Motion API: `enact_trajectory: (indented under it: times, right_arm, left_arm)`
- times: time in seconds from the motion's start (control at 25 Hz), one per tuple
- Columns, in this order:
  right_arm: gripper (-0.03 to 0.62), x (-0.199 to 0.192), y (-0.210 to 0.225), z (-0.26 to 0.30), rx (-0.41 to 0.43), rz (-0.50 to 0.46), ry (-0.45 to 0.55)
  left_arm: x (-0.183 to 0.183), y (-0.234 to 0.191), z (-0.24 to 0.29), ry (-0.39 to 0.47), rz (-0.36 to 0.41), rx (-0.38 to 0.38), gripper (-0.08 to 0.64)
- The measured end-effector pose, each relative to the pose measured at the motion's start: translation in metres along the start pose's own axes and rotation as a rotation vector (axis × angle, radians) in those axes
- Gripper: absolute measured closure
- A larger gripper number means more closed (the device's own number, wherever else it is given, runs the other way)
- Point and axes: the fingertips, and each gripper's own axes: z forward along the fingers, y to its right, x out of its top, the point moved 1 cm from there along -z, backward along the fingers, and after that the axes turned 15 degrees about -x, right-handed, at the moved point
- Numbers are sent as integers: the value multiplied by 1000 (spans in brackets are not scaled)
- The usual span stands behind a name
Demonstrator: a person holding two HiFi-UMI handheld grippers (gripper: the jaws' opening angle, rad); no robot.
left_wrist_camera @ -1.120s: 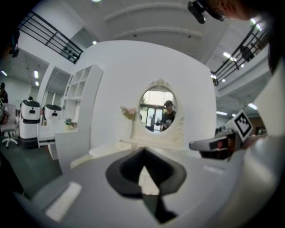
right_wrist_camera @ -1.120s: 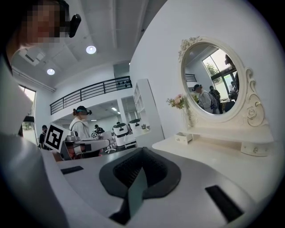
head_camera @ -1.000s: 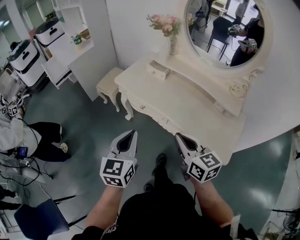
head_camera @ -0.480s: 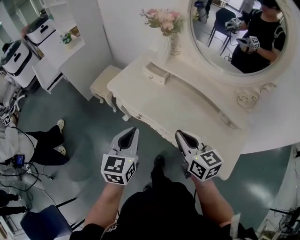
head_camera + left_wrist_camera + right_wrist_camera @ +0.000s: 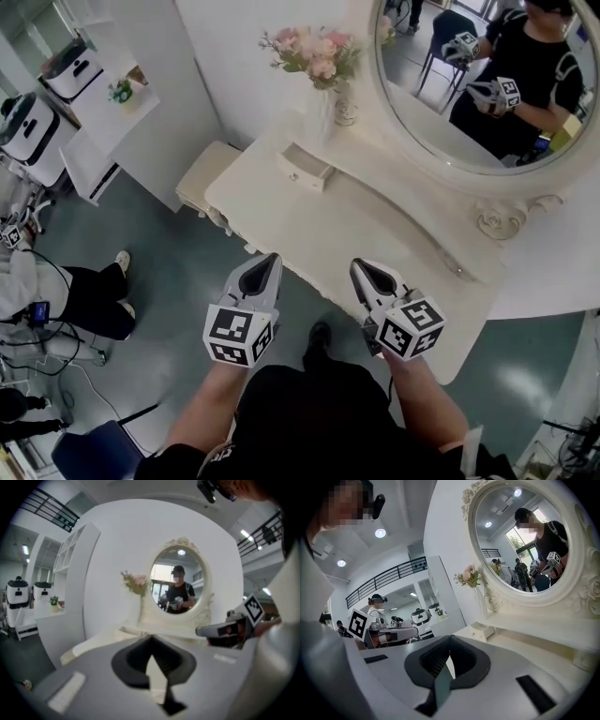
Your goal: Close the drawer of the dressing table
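The cream dressing table [image 5: 375,234] stands just ahead of me in the head view. A small drawer [image 5: 305,167] on its raised back shelf, at the left end, is pulled out; the right gripper view also shows this drawer [image 5: 483,631]. My left gripper [image 5: 272,259] hangs at the table's front edge, jaws shut with nothing in them. My right gripper [image 5: 358,268] is over the front of the tabletop, also shut and empty. Both point toward the mirror, well short of the drawer. The left gripper [image 5: 151,637] and right gripper [image 5: 450,637] each show closed tips in their own views.
A vase of pink flowers [image 5: 323,66] stands behind the drawer, beside the oval mirror [image 5: 469,84]. A padded stool [image 5: 208,178] sits left of the table. Further left are a white shelf unit [image 5: 112,103], white machines [image 5: 28,122] and a seated person [image 5: 56,291].
Both grippers have moved forward to the dressing table, which now sits nearer and larger in the head view. Their tips have reached its front edge. Both stayed shut.
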Motion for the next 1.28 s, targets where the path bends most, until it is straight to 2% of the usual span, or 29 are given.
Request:
enact_trajectory:
  times: [0.16,0.4,0.68,0.92,1.08,1.28]
  right_arm:
    - [597,8,7,6,-12,-4,3]
    - [597,19,12,20,-66,-8,-1]
    - [597,30,-5,56,-154,8,8]
    - [597,22,-22,81,-225,70,22]
    - [597,8,-22,89,-261,98,3]
    - [597,-7,-3,98,-298,131,-13]
  left_arm:
    - [10,-8,9,5,4,-6,551]
    - [26,-29,30,11,21,-57,551]
    - [33,-65,48,-3,37,-171,551]
    - [26,-95,54,-46,51,-252,551]
    - [14,-112,62,-72,41,-263,551]
    - [-1,-124,85,-109,26,-274,551]
